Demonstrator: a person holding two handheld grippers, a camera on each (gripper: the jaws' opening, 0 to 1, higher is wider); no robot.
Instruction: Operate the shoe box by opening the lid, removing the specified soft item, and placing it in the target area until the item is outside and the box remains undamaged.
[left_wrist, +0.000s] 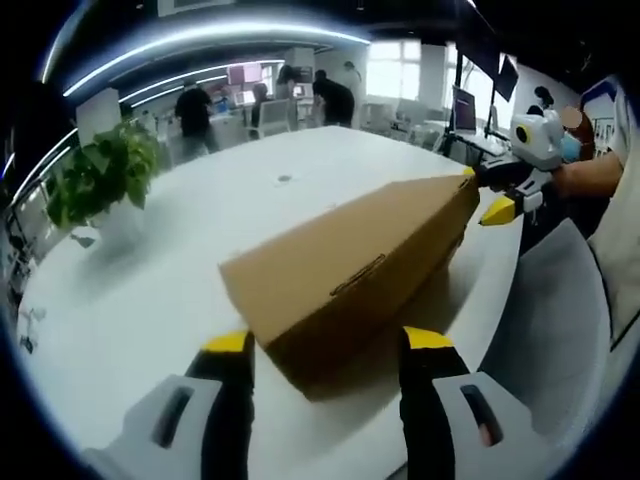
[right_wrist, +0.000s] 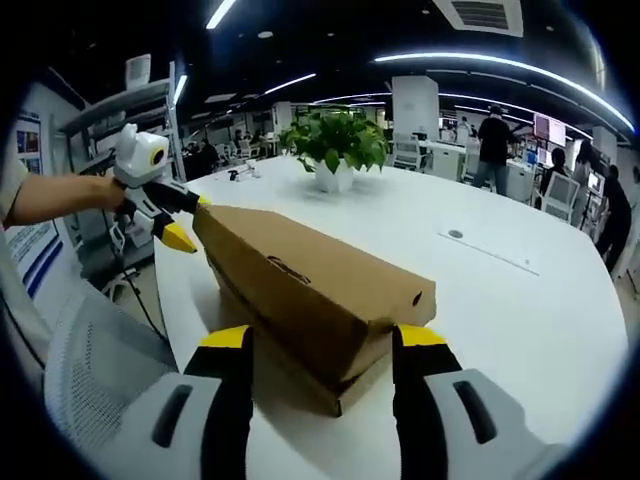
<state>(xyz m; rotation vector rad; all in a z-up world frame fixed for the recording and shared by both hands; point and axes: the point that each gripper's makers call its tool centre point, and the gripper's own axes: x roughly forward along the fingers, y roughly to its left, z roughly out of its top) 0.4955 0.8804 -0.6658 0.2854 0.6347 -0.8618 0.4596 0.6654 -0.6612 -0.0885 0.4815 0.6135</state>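
- Box: brown cardboard, lying on white table near its edge, beside grey mesh chair; lid looking shut, perhaps lifting slightly along the front seam in the right gripper view; no dents or tears visible.
- Left gripper: jaws spread wide, flanking one end of the box, yellow tips just beside the corner; not clearly touching, holding nothing.
- Same gripper, seen in the right gripper view: sitting at the far end of the box, one yellow tip at the top edge, one hanging below it; contact impossible to confirm.
- Right gripper: jaws likewise wide apart, straddling the opposite end of the box; gripping nothing.
- Same gripper, seen in the left gripper view: yellow tips parted at the far corner of the box.
- Soft item: presumably lying inside the box; impossible to tell from either view.
- Target area: not identifiable; possibly the bare tabletop beyond the box.
- Plant: standing in a white pot, well apart from the box.
- Background: people standing at desks far off.
- Progress: early stage, judging by the layout; both grippers bracketing the box ends, apparently preparing to raise the lid. Remaining: opening the lid, lifting the item out, placing it down.
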